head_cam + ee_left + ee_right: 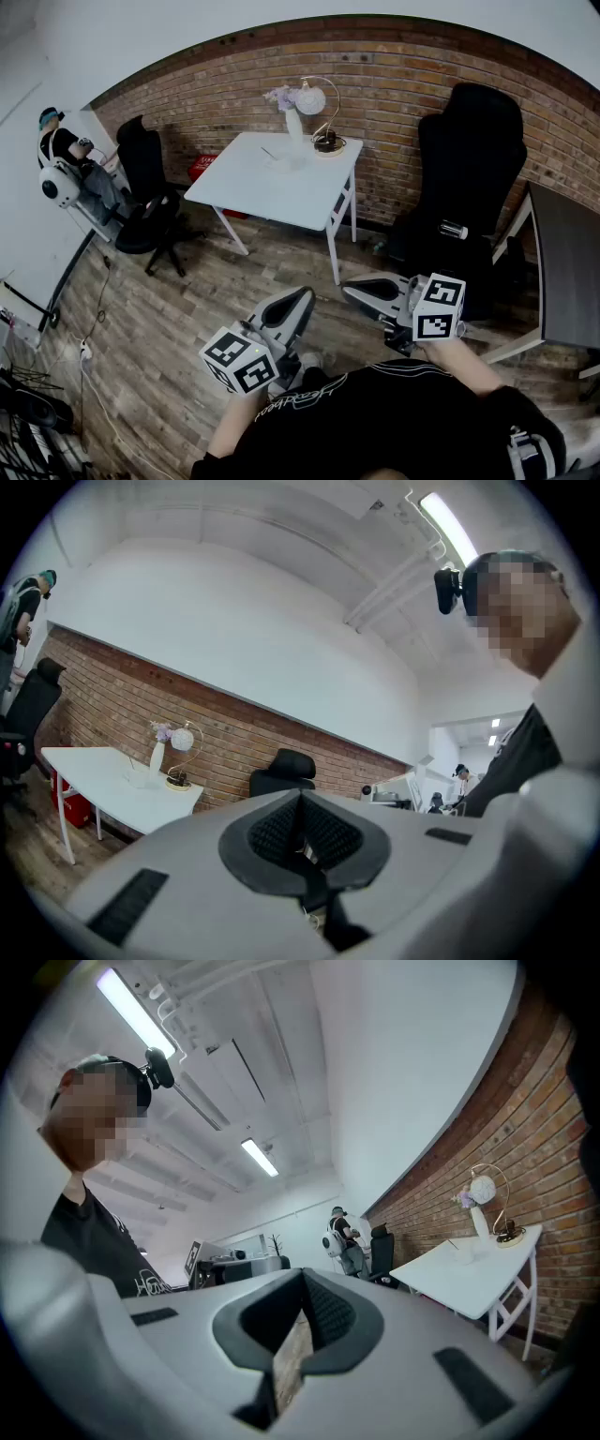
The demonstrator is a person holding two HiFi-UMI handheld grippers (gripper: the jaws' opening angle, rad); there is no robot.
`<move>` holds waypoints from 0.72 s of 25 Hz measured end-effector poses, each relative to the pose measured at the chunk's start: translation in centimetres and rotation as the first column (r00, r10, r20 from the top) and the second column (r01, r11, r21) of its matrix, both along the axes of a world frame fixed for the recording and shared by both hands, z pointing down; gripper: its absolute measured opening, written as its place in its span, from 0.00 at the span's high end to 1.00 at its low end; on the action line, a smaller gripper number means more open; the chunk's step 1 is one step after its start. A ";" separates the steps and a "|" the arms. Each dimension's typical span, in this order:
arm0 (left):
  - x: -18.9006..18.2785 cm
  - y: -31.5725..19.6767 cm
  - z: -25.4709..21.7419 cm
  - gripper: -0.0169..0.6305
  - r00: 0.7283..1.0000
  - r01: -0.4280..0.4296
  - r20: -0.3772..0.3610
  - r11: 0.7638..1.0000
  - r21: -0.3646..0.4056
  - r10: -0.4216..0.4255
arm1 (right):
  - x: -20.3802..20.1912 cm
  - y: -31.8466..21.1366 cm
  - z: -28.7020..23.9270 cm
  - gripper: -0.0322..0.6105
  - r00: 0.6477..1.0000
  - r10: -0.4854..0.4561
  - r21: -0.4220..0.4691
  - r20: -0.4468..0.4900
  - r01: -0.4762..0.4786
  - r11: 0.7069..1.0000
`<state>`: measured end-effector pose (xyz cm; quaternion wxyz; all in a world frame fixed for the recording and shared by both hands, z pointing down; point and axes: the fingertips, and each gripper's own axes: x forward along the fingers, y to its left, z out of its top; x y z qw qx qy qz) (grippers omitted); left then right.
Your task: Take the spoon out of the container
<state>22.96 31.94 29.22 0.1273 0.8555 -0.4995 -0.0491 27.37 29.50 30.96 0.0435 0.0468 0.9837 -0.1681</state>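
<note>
A brick wall (394, 84) curves behind a wooden plank floor (187, 319), with white wall and ceiling strip lights above in the gripper views. A white counter (281, 192) stands on thin legs near the brick, its near corner pointing toward the person with the claws. A tall black office chair (469, 169) sits to its right beside a dark desk (567, 262), and a second black chair (145, 187) stands to its left next to another person (66, 159) by the white wall. A red box (199, 167) shows under the counter's left end. The left claw (300, 300) and the right claw (352, 286) hang over the floor just in front of the person's dark shirt, well apart from the counter. Each is clenched: the ribbed pads meet at their tips in both gripper views, with only a sliver of background showing behind them, and neither grips any object. At the back of the counter stand a white vase (294, 122) and a round-shaded lamp (314, 101). Just in front of the vase is the clear container (283, 159), with the thin spoon (270, 152) slanting out of it to the left. The near half of the counter is bare, and open floor lies between its near edge and the claws.
</note>
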 end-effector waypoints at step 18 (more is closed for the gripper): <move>-2.9 -2.7 1.7 0.97 0.999 0.049 -0.016 0.999 -0.024 -0.049 | -2.7 -3.0 2.0 0.95 0.999 -0.034 -0.026 -0.010 0.034 0.999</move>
